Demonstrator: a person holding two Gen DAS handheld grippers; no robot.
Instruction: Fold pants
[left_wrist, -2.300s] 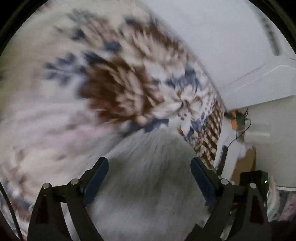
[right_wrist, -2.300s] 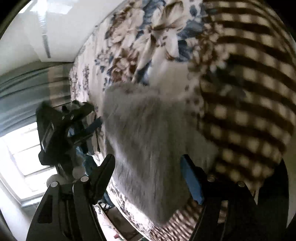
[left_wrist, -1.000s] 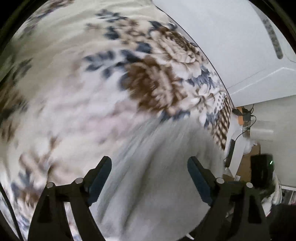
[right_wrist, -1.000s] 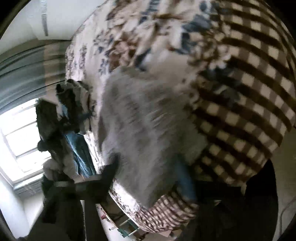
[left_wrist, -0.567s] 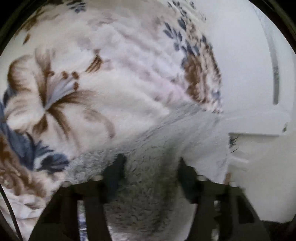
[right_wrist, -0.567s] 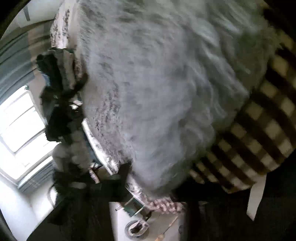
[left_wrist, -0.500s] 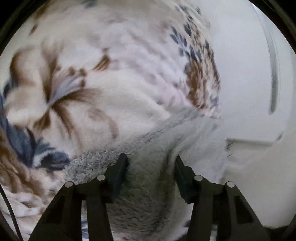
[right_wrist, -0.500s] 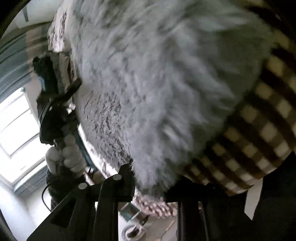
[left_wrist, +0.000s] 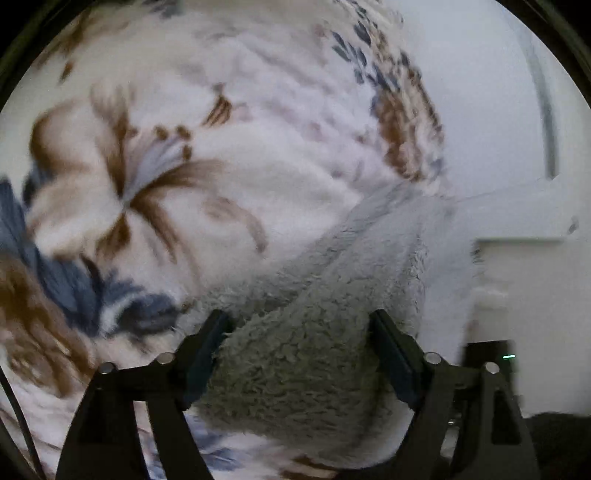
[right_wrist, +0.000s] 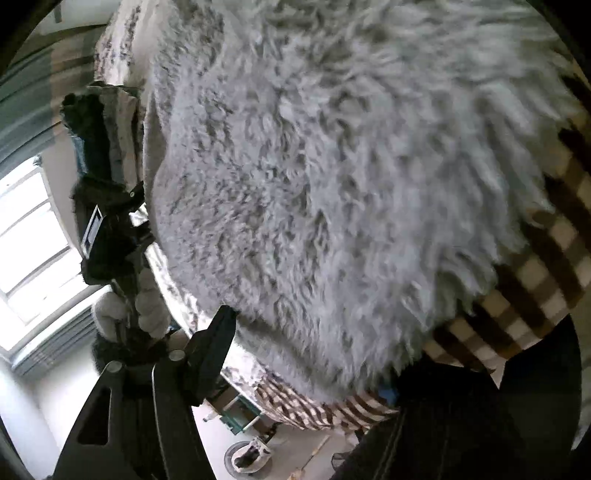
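The grey fleece pants (left_wrist: 314, 354) lie on a floral blanket (left_wrist: 177, 177). In the left wrist view a thick fold of the pants fills the gap between my left gripper's (left_wrist: 299, 332) fingers, which are closed part way onto it. In the right wrist view the pants (right_wrist: 332, 177) fill most of the frame. My right gripper (right_wrist: 310, 354) is at their near edge; its left finger (right_wrist: 212, 350) shows, and its right finger is hidden under the fleece. The left gripper and the gloved hand holding it (right_wrist: 110, 236) show at the left.
A brown checked blanket (right_wrist: 546, 288) lies under the pants at the right and hangs over the bed edge. Floor with a round object (right_wrist: 251, 458) shows below. A window (right_wrist: 26, 251) is at the left. A white wall (left_wrist: 480, 110) lies beyond the bed.
Both grippers dropped from above the bed onto the pants. The left jaws narrowed around a fold of fleece. The right gripper pushed in at the pants' near edge.
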